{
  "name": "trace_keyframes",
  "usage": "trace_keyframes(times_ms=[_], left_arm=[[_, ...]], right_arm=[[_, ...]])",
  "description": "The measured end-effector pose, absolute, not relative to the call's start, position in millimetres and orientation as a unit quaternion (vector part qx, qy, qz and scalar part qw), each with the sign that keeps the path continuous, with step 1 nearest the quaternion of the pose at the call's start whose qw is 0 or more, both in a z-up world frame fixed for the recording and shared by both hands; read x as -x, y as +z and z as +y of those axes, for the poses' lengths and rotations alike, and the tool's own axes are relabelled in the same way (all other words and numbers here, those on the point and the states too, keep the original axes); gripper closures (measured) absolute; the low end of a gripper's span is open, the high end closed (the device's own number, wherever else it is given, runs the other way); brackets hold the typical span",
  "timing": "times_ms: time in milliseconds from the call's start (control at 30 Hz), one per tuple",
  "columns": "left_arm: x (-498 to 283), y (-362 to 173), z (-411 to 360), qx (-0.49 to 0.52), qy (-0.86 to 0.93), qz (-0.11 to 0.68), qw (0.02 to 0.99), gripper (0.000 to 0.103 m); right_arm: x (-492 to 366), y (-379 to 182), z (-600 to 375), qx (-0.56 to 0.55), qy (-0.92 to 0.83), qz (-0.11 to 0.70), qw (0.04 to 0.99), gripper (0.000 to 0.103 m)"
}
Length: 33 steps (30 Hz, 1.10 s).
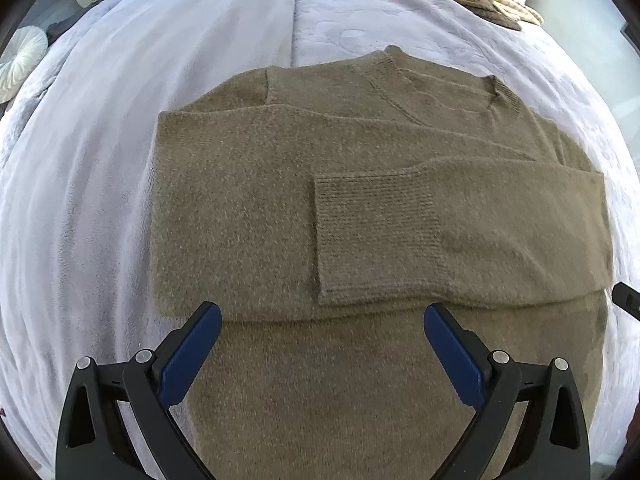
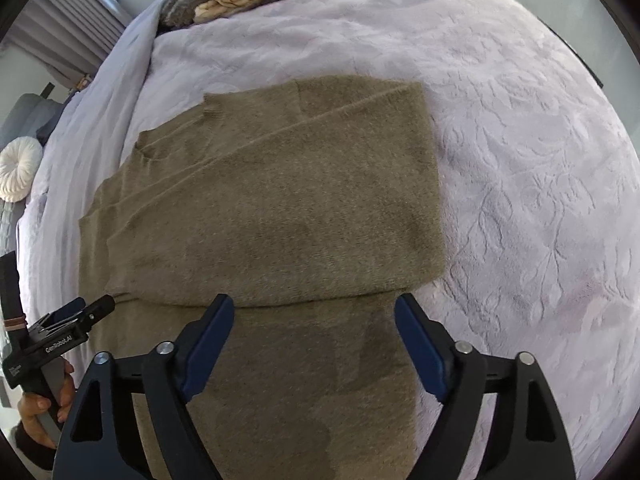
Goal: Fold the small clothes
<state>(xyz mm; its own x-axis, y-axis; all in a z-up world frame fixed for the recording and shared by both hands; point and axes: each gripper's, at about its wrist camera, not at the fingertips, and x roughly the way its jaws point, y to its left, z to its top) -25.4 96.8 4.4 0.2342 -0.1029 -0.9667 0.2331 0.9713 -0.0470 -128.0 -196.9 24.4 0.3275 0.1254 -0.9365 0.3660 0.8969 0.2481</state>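
Left wrist view: the left gripper [image 1: 322, 316] hangs with fingers wide apart, empty, over the sweater [image 1: 360, 200] on the bed [image 1: 100, 160]. Right gripper [image 2: 314, 306] likewise spread, holding nothing. Sleeves look folded in; next, probably pinching the near hem to fold upward.

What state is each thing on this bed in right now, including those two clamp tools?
Sweater: lying flat, sleeves folded across the body, lower part not yet folded.
Sleeve cuff: resting on top of the sweater.
Left gripper: open, holding nothing.
Right gripper: open, holding nothing.
Bedspread: spread smooth under the sweater.
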Motion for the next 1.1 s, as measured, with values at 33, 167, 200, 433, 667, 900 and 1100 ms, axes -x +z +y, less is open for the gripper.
trace_keyframes(times_ms=[33, 167, 200, 433, 667, 900, 1100], left_arm=[[27.7, 6.5, 96.5, -0.054, -0.108, 0.609, 0.784, 0.002], [43.8, 19.4, 100.8, -0.048, -0.115, 0.61, 0.782, 0.002], [45.3, 20.5, 102.3, -0.047, -0.116, 0.612, 0.781, 0.002], [59.4, 39.9, 105.5, -0.051, -0.124, 0.615, 0.777, 0.002], [60.2, 39.7, 109.2, -0.062, -0.135, 0.62, 0.77, 0.002], [79.2, 41.1, 124.5, -0.071, -0.154, 0.639, 0.75, 0.002], [110.0, 30.5, 152.3, -0.082, -0.165, 0.668, 0.721, 0.002]], right_arm=[[130.2, 26.3, -194.5, -0.217, -0.074, 0.573, 0.787, 0.016], [134.7, 29.4, -187.5, -0.235, -0.06, 0.576, 0.78, 0.016], [136.4, 30.2, -186.0, -0.238, -0.057, 0.578, 0.778, 0.016], [145.4, 34.6, -178.4, -0.259, -0.051, 0.595, 0.759, 0.016], [158.2, 39.6, -177.0, -0.295, -0.055, 0.601, 0.741, 0.016], [174.2, 44.5, -167.4, -0.303, -0.043, 0.615, 0.726, 0.016], [195.3, 35.0, -163.0, -0.322, -0.035, 0.634, 0.702, 0.016]])
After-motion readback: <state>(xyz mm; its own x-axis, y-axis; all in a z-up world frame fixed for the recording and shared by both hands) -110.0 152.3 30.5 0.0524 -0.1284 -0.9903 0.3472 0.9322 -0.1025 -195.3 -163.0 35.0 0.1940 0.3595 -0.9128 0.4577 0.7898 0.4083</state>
